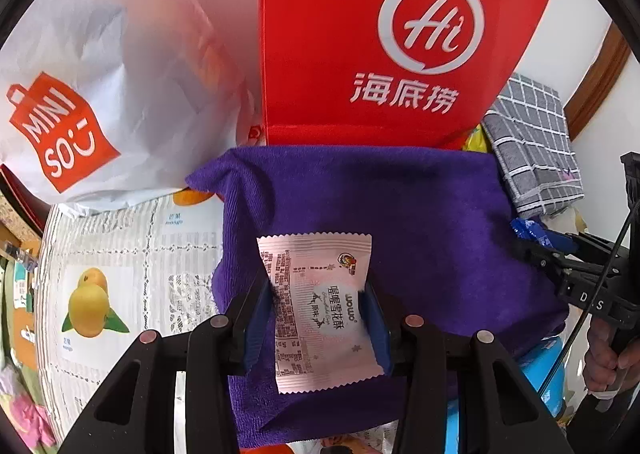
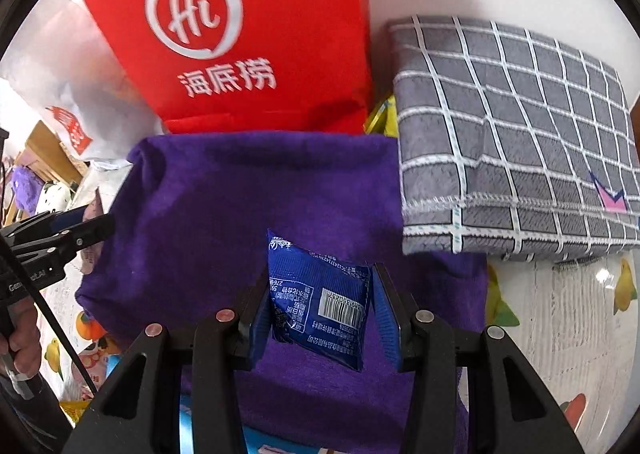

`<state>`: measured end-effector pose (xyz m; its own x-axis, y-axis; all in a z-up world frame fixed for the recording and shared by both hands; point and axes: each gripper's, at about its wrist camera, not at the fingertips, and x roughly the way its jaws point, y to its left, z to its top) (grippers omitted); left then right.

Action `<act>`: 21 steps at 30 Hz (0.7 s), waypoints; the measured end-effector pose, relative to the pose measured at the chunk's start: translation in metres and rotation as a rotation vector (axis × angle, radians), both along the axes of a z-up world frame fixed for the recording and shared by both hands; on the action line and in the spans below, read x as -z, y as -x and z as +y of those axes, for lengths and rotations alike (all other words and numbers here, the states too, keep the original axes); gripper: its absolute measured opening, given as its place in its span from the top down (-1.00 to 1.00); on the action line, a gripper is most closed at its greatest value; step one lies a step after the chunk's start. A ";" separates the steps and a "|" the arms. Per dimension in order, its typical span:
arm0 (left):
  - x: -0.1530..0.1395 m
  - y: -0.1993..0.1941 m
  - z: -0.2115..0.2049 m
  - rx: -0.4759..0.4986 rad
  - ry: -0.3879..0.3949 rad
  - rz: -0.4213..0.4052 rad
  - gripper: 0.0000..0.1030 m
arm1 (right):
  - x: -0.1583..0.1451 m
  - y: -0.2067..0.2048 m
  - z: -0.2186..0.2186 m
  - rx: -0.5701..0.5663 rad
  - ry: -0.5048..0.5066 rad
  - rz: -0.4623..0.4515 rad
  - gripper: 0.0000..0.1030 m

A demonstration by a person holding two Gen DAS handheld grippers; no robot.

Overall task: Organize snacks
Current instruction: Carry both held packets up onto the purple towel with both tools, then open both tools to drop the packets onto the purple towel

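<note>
Blue-padded fingers [image 1: 374, 318] of the left gripper [image 1: 320, 318] clamp a pale pink, crimp-edged snack packet [image 1: 320, 310] printed with Chinese text, held above a purple towelling cloth [image 1: 420, 214]. Alongside, the right gripper [image 2: 320, 314] pinches a small blue foil snack packet [image 2: 320, 302], barcode side up, between its own blue pads [image 2: 386, 314] over the same purple cloth. Beneath the cloth lies a white plastic table cover printed with fruit [image 1: 120, 262]. At the cloth's far edge stands a tall red paper bag with a white "Hi" logo [image 1: 400, 34]. To its left slumps a white plastic shopping bag with a red Miniso mark [image 1: 100, 86]; to its right rests a folded grey fabric with a white grid pattern [image 2: 512, 126], its near edge overlapping the cloth. A yellow wrapper [image 2: 384, 114] peeks out between red bag and grey fabric.
</note>
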<state>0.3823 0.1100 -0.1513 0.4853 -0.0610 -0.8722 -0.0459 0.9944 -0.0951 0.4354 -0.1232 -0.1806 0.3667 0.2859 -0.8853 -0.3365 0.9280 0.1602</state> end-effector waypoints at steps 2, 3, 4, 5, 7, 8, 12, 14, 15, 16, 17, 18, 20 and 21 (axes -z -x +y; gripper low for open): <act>0.004 -0.001 0.000 -0.004 -0.004 0.018 0.18 | 0.004 -0.002 -0.001 0.014 0.017 0.004 0.12; 0.006 -0.002 0.000 -0.004 -0.004 0.024 0.19 | 0.006 -0.002 0.000 0.015 0.023 0.006 0.12; 0.007 -0.002 0.000 -0.003 -0.004 0.028 0.18 | 0.009 -0.003 0.001 0.014 0.031 0.011 0.12; 0.008 -0.002 -0.001 -0.003 -0.004 0.032 0.18 | 0.011 -0.003 0.003 0.014 0.037 0.018 0.12; 0.009 -0.002 -0.002 -0.003 -0.005 0.035 0.18 | 0.015 -0.004 0.003 0.017 0.044 0.028 0.12; 0.010 -0.002 -0.002 -0.002 -0.005 0.037 0.18 | 0.017 -0.004 0.004 0.017 0.049 0.030 0.12; 0.013 -0.004 -0.003 -0.002 0.004 0.045 0.18 | 0.023 -0.005 0.006 0.028 0.065 0.034 0.10; 0.013 -0.005 -0.003 0.000 0.003 0.043 0.18 | 0.026 -0.007 0.008 0.030 0.066 0.044 0.08; 0.013 -0.005 -0.003 -0.001 0.005 0.043 0.18 | 0.027 -0.008 0.009 0.031 0.068 0.049 0.07; 0.013 -0.005 -0.003 -0.001 0.010 0.041 0.18 | 0.028 -0.009 0.009 0.033 0.068 0.051 0.05; 0.012 -0.005 -0.002 0.000 0.016 0.038 0.18 | 0.028 -0.009 0.010 0.032 0.067 0.051 0.04; 0.012 -0.005 -0.002 0.003 0.025 0.035 0.18 | 0.028 -0.009 0.011 0.028 0.066 0.051 0.02; 0.010 -0.004 -0.002 0.009 0.044 0.027 0.18 | 0.023 -0.009 0.008 0.022 0.063 0.047 -0.16; 0.009 -0.003 -0.003 0.016 0.048 0.025 0.18 | 0.019 -0.008 0.008 0.018 0.057 0.043 -0.20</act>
<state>0.3856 0.1073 -0.1606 0.4622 -0.1108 -0.8798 -0.0325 0.9894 -0.1417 0.4437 -0.1152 -0.1997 0.3322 0.2287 -0.9151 -0.3137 0.9417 0.1215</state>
